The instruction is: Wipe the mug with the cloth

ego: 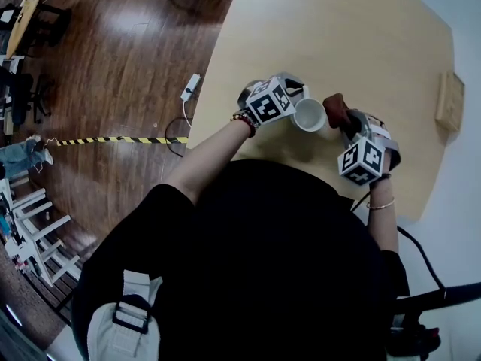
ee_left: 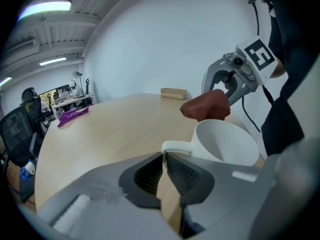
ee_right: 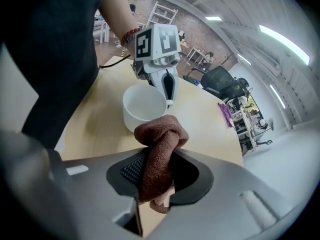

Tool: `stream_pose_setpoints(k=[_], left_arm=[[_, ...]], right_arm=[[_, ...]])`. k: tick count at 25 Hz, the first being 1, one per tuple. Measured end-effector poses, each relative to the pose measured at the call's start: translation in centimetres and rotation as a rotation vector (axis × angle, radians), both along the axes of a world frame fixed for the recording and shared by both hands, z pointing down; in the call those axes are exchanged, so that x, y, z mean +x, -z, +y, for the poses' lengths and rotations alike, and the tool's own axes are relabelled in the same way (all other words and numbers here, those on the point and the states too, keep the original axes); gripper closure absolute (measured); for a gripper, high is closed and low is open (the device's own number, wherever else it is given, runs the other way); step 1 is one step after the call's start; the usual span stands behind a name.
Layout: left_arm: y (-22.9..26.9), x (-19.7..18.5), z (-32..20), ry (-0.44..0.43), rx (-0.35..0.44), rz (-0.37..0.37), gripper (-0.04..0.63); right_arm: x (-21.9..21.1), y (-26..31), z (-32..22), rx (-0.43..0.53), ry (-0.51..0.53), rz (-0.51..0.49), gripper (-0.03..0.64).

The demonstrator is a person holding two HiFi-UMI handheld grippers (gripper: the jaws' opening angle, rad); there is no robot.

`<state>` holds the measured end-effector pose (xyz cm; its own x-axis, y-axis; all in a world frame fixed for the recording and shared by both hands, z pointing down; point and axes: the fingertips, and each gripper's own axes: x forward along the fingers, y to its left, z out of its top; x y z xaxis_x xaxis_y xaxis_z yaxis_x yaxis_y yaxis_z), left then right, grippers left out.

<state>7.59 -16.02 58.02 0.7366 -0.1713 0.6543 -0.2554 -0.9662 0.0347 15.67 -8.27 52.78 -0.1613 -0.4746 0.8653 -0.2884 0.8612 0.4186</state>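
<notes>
left gripper [ee_left: 164,158]: jaws pressed fully together on the handle [ee_left: 176,146] of the mug, pinching it right at the tips.
mug [ee_left: 227,140]: white, upright on the table, mouth up. It sits just ahead of the left gripper's tips and a little to their right, with the handle turned back toward that gripper.
right gripper [ee_right: 156,160]: jaws clamped tight on the cloth, which fills the gap between the pads.
cloth [ee_right: 159,149]: brown and nubbly, bunched into a knot-like fold that sticks out past the right gripper's tips. A short tail hangs below the pads. The fold is just beside the mug's wall, on the side away from the handle; whether it touches cannot be told.
grippers together: they face each other across the mug, left on the handle side, right on the cloth side.
table [ego: 338,36]: pale wood, under both grippers and the mug.
wooden block [ee_left: 173,93]: straight ahead of the left gripper, well beyond mug and cloth, at the table's far edge.
purple item [ee_left: 72,115]: far off to the left gripper's left, near the table's rim.
floor [ego: 113,66]: dark boards beyond the table on the left gripper's side, with a white power strip [ego: 190,87] and striped tape [ego: 120,140].
</notes>
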Motion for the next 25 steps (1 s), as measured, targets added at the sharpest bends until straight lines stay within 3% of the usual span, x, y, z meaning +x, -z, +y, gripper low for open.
stream_pose_setpoints(k=[11,21,25], left_arm=[[0.2,-4.3,1.5,0.095,0.025,-0.085,0.563],[0.3,-7.8,3.5,0.168,-0.004,-0.08,0.561],[0.8,-8.4,4.2,0.186,-0.011,-0.082,0.561]], right_arm=[[-2.4,-2.7,1.7,-0.059,0.0,-0.001,0.509],[-4.5,-7.3,2.0,-0.187,0.04,0.093,0.51],[-4.6,-7.4,1.9,-0.183,0.01,0.066,0.51]])
